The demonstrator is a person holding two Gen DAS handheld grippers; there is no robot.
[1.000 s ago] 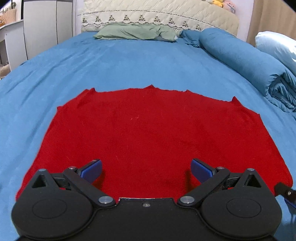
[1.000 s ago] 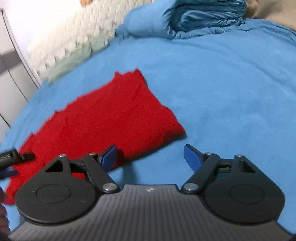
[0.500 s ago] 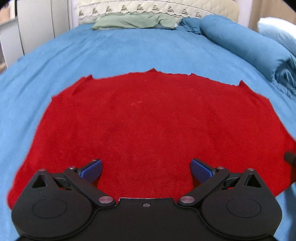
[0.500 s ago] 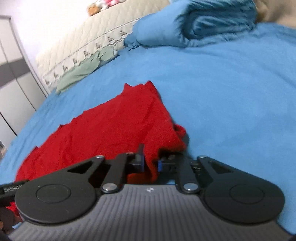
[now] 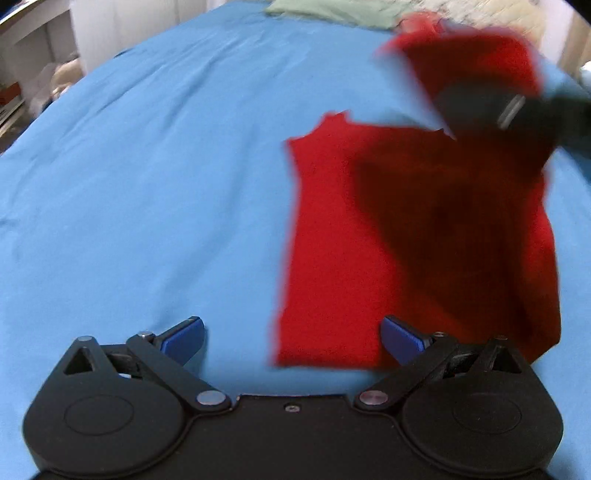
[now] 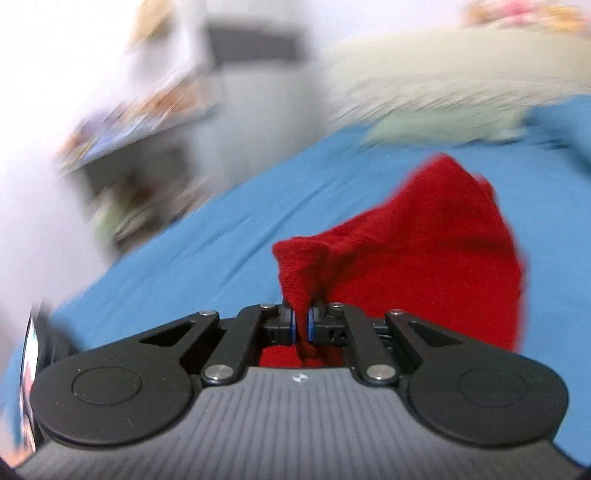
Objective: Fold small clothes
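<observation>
A red knitted garment (image 5: 332, 240) lies on the blue bed sheet (image 5: 147, 166). My left gripper (image 5: 291, 338) is open and empty, low over the sheet at the garment's near left corner. My right gripper (image 6: 301, 325) is shut on a bunched edge of the red garment (image 6: 424, 258) and holds it lifted above the bed. In the left wrist view the right gripper (image 5: 509, 107) shows blurred at the upper right, with the raised red flap hanging over the flat part and shading it.
A green pillow (image 5: 332, 11) and a cream quilted headboard (image 6: 461, 74) lie at the bed's far end. White cabinets and shelves (image 5: 37, 55) stand beyond the left side of the bed. The right wrist view is motion blurred.
My right gripper has lifted the garment's right edge and carried it up and leftward over the rest. My left gripper has shifted left, from over the garment to its left corner.
</observation>
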